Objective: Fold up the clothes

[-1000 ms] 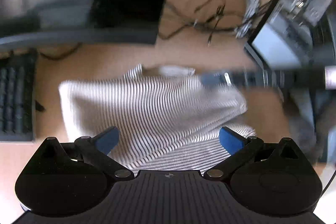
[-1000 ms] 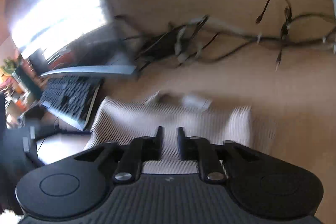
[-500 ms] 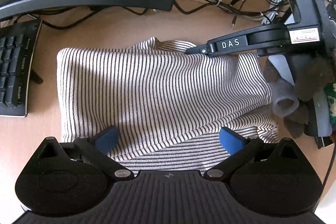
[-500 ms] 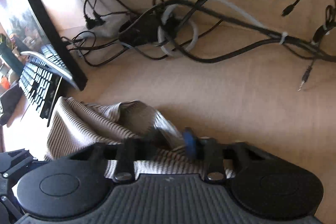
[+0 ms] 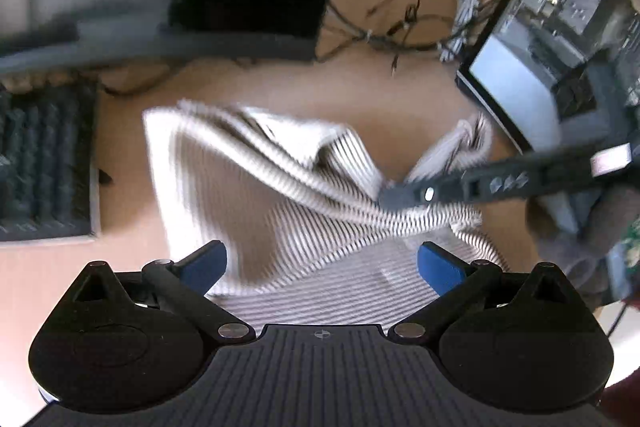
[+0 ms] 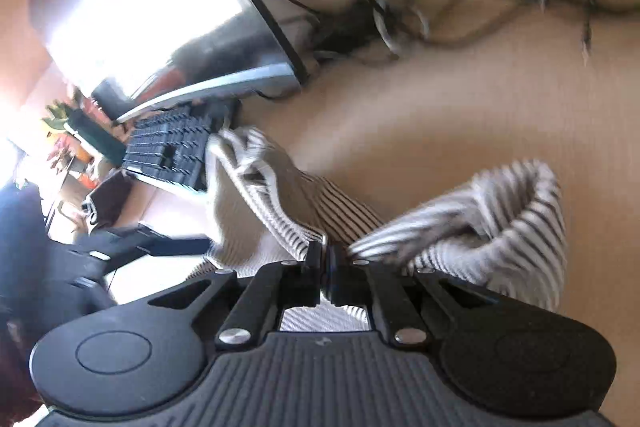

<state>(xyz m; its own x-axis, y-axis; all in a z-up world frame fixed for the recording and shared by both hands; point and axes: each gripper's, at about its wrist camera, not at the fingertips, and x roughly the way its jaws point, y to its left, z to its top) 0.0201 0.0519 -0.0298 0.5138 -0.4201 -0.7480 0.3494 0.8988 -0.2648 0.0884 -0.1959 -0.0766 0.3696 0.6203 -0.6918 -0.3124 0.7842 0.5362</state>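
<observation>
— Striped shirt (image 5: 320,227) bunched on wooden desk (image 5: 400,107), between keyboard (image 5: 44,163) and laptop (image 5: 560,39). Left gripper (image 5: 322,263)?
— Spread wide over near hem, gripping nothing.
— Right gripper (image 6: 323,259)?
— Pinched tight on lifted shirt fold; monitor (image 6: 160,7), cables (image 6: 400,23) beyond.
</observation>
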